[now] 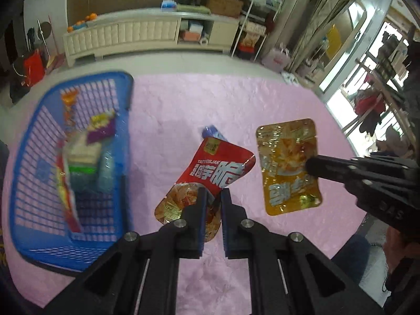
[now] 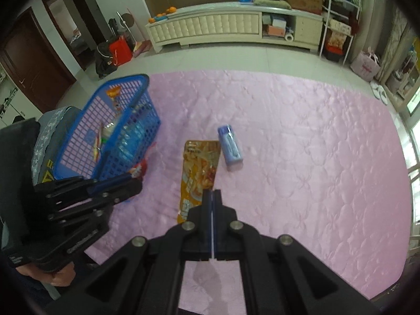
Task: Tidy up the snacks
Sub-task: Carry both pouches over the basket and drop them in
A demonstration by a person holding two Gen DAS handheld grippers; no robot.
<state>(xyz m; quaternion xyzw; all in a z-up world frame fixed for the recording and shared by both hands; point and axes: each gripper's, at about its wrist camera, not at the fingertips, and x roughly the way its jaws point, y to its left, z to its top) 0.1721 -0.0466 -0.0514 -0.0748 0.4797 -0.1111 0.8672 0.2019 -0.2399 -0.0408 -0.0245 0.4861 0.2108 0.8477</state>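
My left gripper (image 1: 213, 194) is shut on the lower end of a red snack packet (image 1: 220, 169), which hangs above the pink quilted cover (image 1: 183, 105). My right gripper (image 2: 212, 193) is shut on a yellow snack packet (image 2: 199, 170) and holds it off the cover; in the left wrist view that gripper (image 1: 311, 166) reaches in from the right onto the yellow packet (image 1: 286, 157). A blue mesh basket (image 1: 126, 120) with several snacks in it stands at the left. The right wrist view shows my left gripper (image 2: 135, 183) beside the basket (image 2: 123, 89).
A small blue pack (image 2: 231, 147) lies on the pink cover (image 2: 315, 157) just beyond the yellow packet. Past the cover's far edge are the floor and a long cream cabinet (image 2: 223, 26). A person's hand (image 2: 60, 275) shows at the lower left.
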